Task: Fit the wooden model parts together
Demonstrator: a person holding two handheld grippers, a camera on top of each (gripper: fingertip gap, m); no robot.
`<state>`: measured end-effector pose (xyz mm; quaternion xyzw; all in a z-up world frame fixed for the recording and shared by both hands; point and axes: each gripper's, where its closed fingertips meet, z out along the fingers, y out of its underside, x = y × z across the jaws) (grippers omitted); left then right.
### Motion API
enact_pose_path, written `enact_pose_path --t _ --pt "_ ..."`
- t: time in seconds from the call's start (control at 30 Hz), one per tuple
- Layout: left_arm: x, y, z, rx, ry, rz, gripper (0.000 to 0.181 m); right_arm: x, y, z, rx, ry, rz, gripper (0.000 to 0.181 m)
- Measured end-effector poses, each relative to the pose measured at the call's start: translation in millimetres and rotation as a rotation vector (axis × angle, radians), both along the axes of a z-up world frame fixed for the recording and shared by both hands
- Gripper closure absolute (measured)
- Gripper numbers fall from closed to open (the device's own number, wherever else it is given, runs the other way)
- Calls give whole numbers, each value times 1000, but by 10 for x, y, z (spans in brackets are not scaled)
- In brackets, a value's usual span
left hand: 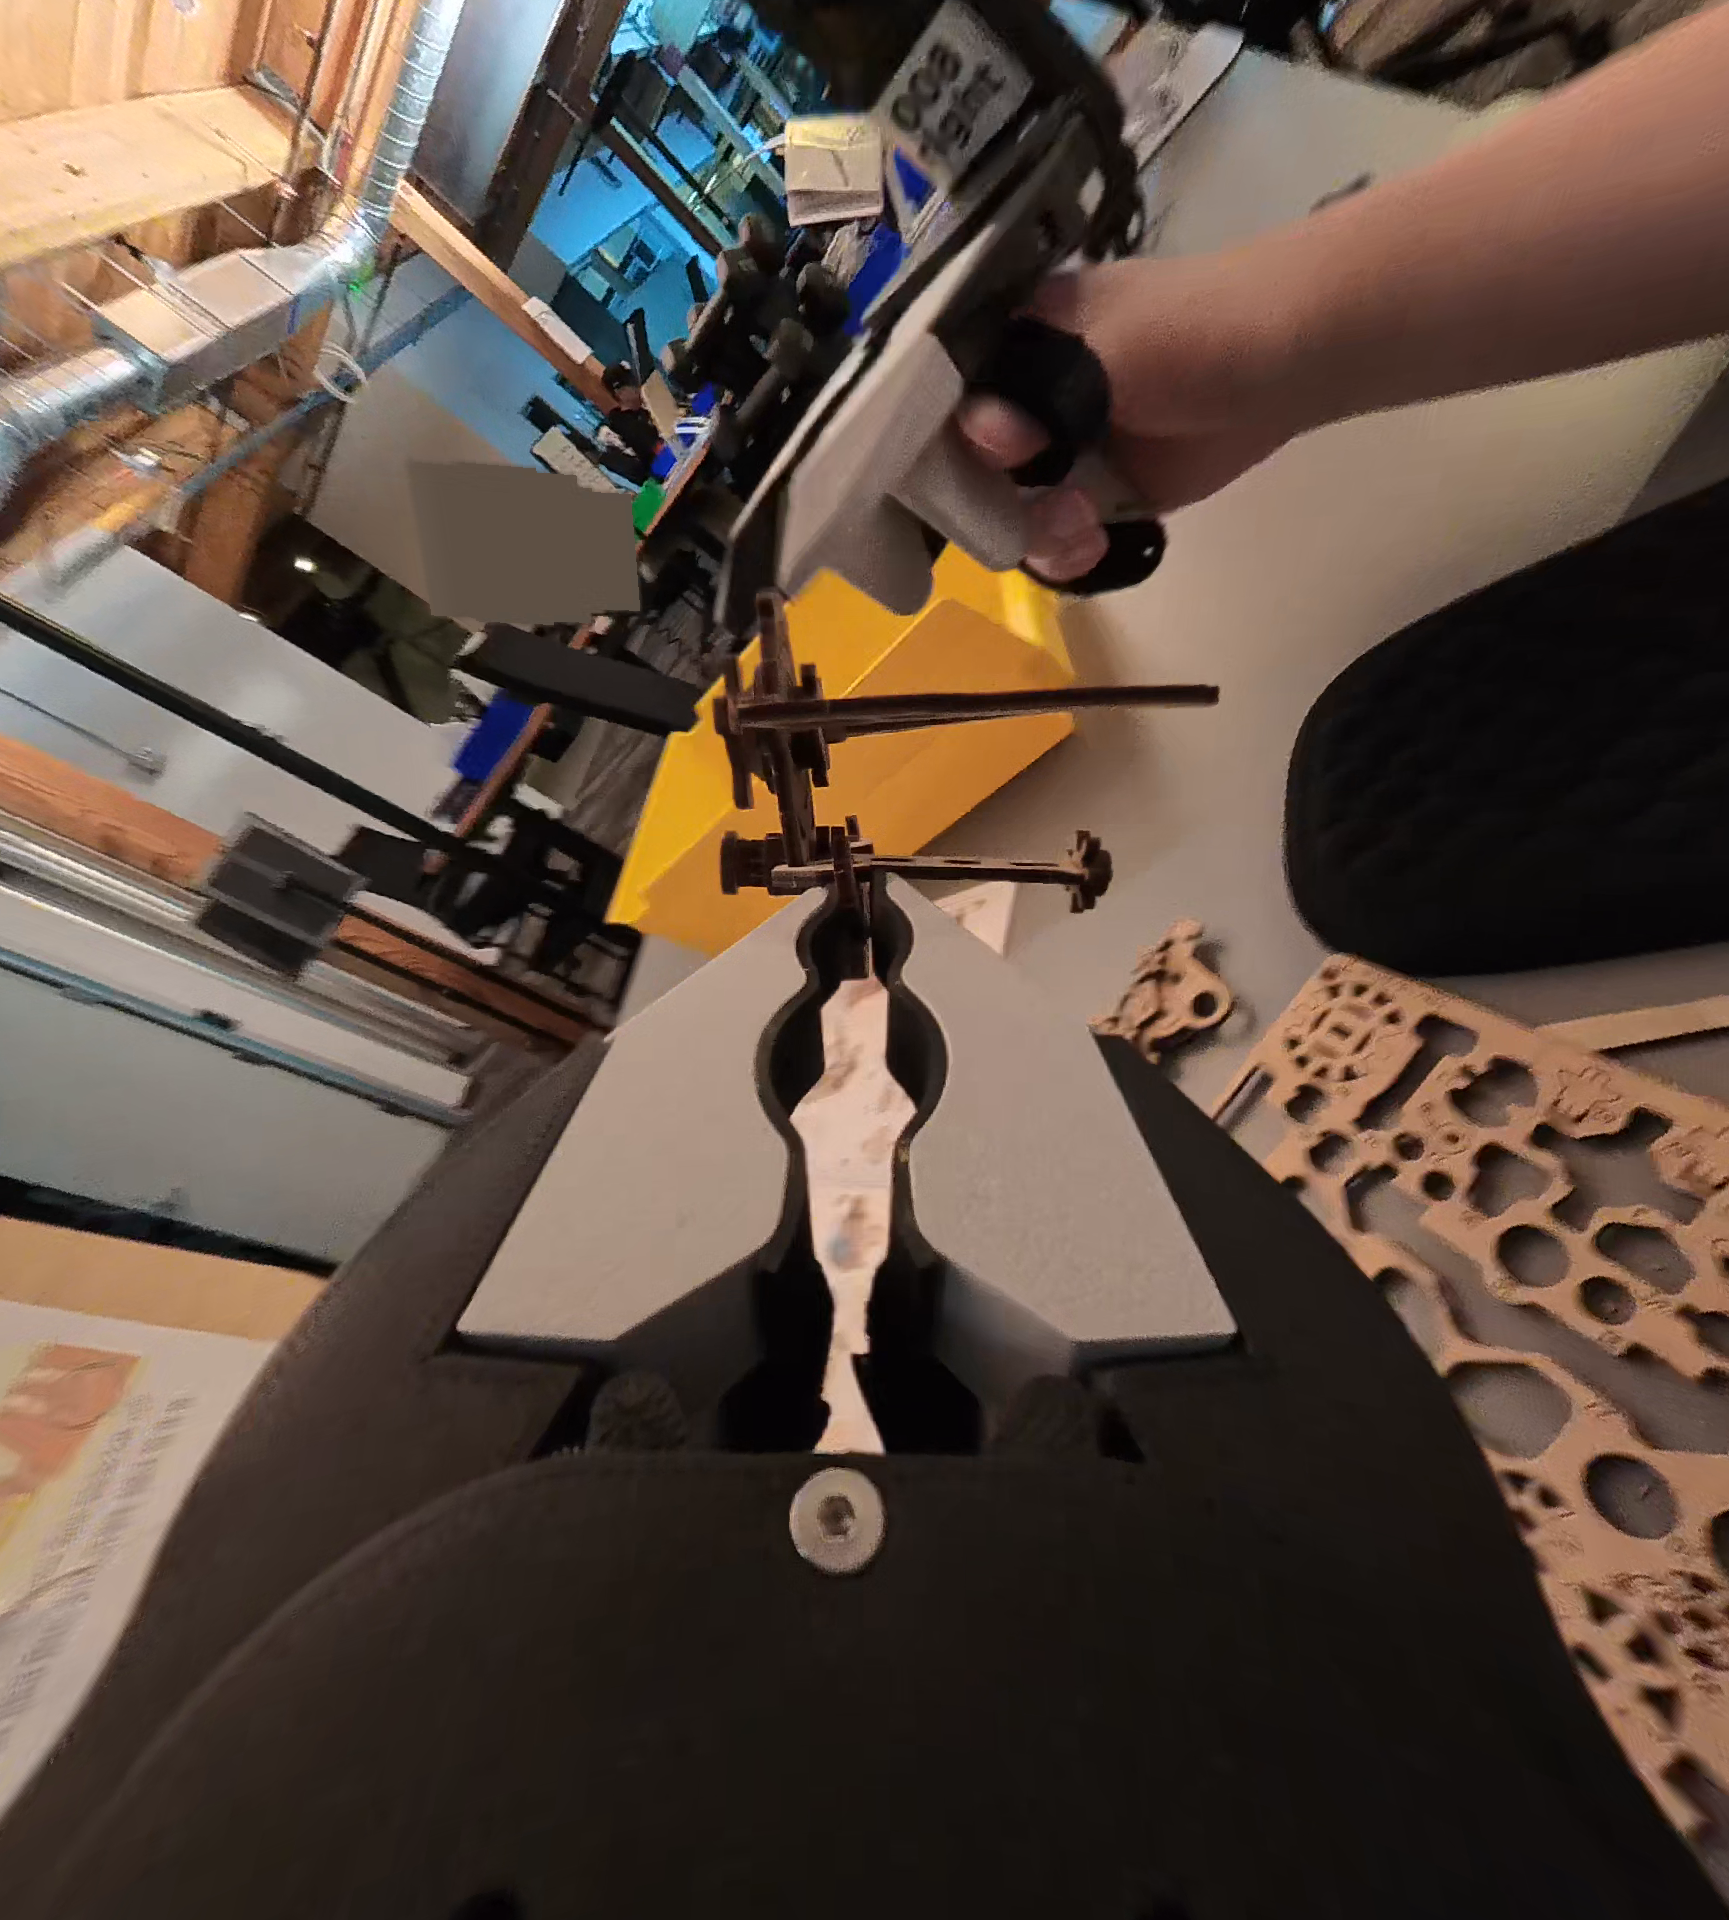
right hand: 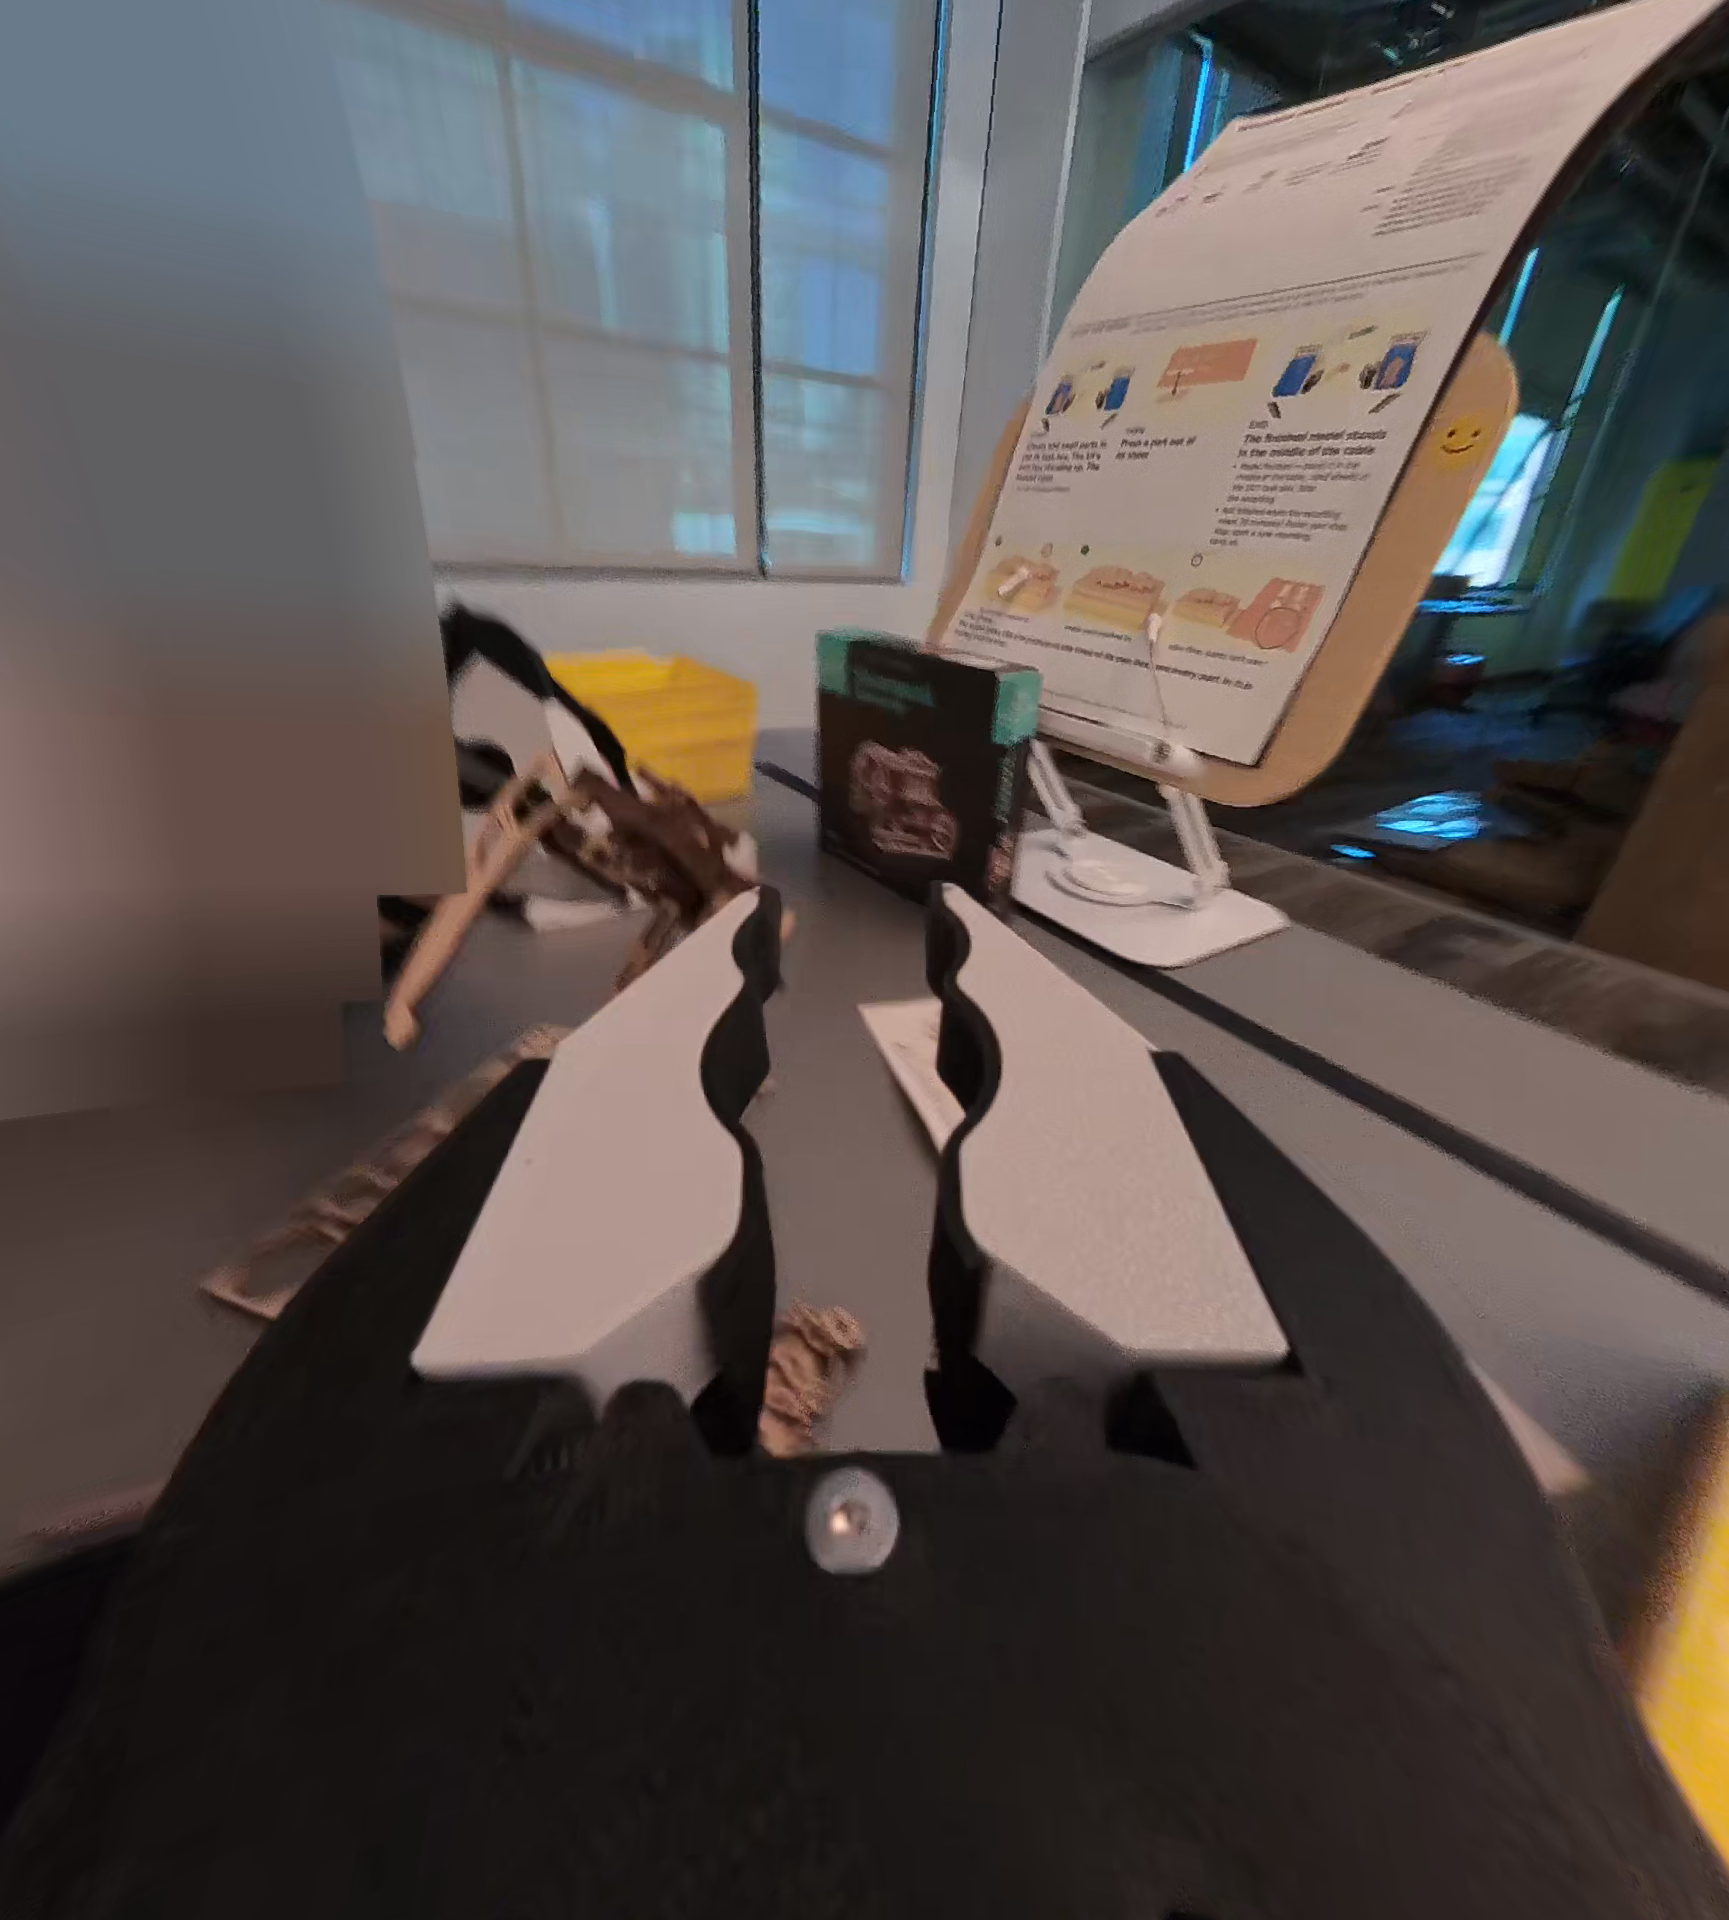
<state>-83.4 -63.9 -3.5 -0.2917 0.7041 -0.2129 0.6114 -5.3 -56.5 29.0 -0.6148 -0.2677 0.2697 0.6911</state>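
My left gripper (left hand: 849,920) is shut on the lower end of a dark wooden model assembly (left hand: 787,769) and holds it up above the table. The assembly has two thin crossbars, one ending in a small gear (left hand: 1088,871). My right gripper (right hand: 855,904) is open and empty. In the left wrist view the right gripper (left hand: 751,603) is held by a hand, with its tips just at the assembly's top. In the right wrist view the assembly (right hand: 631,831) is blurred, to the left of my open fingers. A small loose wooden part (right hand: 808,1371) lies on the table under them.
A punched-out wooden parts sheet (left hand: 1566,1299) and a loose part (left hand: 1166,992) lie on the grey table (left hand: 1255,644). A yellow bin (left hand: 901,727) and a black pad (left hand: 1566,727) stand behind. A dark box (right hand: 917,769) and an instruction sheet on a stand (right hand: 1255,468) are ahead. Tip to tip, the grippers are about 9 cm apart.
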Motion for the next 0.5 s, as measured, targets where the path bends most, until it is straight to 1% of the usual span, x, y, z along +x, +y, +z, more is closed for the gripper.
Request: enact_pose_path --t 0.03,0.1,0.17,0.2,0.27,0.37,0.43,0.5 --pt "14 -21 -13 -73 8 -25 179 -7 -8 84 -35 94 48 155" --pt "42 12 -29 -293 30 -54 179 -87 -52 246 -120 236 186 152" --pt "41 26 9 -545 34 -122 179 -222 -149 380 -155 255 325 151" --pt "28 46 65 -659 14 -155 179 -278 -178 428 -141 218 356 151" --pt "-10 116 192 -836 -47 -208 179 -334 -93 419 -91 49 289 151" --pt "-44 169 248 -1019 -57 -269 179 -415 70 363 -45 -206 191 148" --pt "-39 208 256 -1126 -61 -286 179 -374 204 415 14 -278 101 149" --pt "-34 253 260 -1239 -69 -304 179 -286 249 484 61 -244 56 149"
